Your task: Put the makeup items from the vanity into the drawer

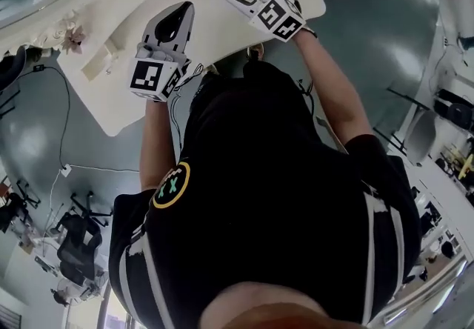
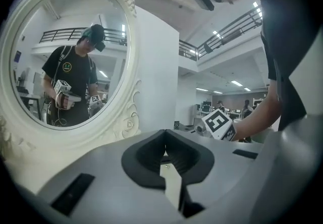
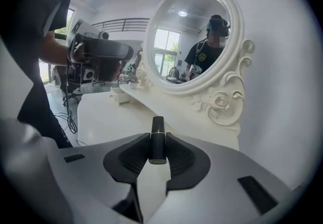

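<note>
Right hand-held gripper (image 3: 157, 138) clamps a black lipstick (image 3: 157, 150); left hand-held gripper (image 2: 165, 134) pinched together.

black t-shirt (image 1: 281, 172), white stripes (image 1: 372, 246), yellow-ringed logo (image 1: 172, 185), grey left tongs (image 2: 165, 137), grey right tongs (image 3: 157, 142)

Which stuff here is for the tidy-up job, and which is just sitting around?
For the job: lipstick pinched in the right tool; white vanity top.
Just around: oval mirror, flowers, office chairs.
</note>
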A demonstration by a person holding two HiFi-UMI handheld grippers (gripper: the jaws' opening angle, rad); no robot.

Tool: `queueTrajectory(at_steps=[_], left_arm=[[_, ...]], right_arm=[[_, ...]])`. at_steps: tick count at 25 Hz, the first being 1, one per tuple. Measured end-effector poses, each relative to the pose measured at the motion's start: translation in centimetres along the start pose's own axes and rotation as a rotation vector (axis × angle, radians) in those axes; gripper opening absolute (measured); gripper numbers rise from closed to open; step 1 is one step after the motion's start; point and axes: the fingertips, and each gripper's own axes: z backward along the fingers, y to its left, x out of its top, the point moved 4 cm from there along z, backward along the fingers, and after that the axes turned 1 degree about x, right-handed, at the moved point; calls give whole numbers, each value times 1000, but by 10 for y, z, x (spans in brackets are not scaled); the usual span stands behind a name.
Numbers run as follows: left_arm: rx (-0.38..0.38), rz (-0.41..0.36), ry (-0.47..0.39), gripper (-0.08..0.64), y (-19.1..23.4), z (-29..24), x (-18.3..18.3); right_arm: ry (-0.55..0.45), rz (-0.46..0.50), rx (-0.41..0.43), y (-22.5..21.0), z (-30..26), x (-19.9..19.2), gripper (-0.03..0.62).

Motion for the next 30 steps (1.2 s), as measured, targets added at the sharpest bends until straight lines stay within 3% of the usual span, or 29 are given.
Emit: queueTrajectory(at_steps=[6, 11, 15, 22, 30], left_arm=[[32, 17, 12, 21, -25, -55, 0], [5, -3, 33, 21, -40, -68, 1], [-19, -16, 42, 21, -28, -67, 2], [13, -21, 20, 21, 1, -50, 12], [17, -2, 26, 21, 8, -45, 5]], right_arm=[[0, 21, 20, -42, 27, -26, 117], [39, 45, 18, -70, 20, -37, 118], [97, 61, 26, -90, -5, -43, 118], [183, 57, 71, -97, -36, -67, 118], [183, 21, 44, -98, -45, -72, 138]])
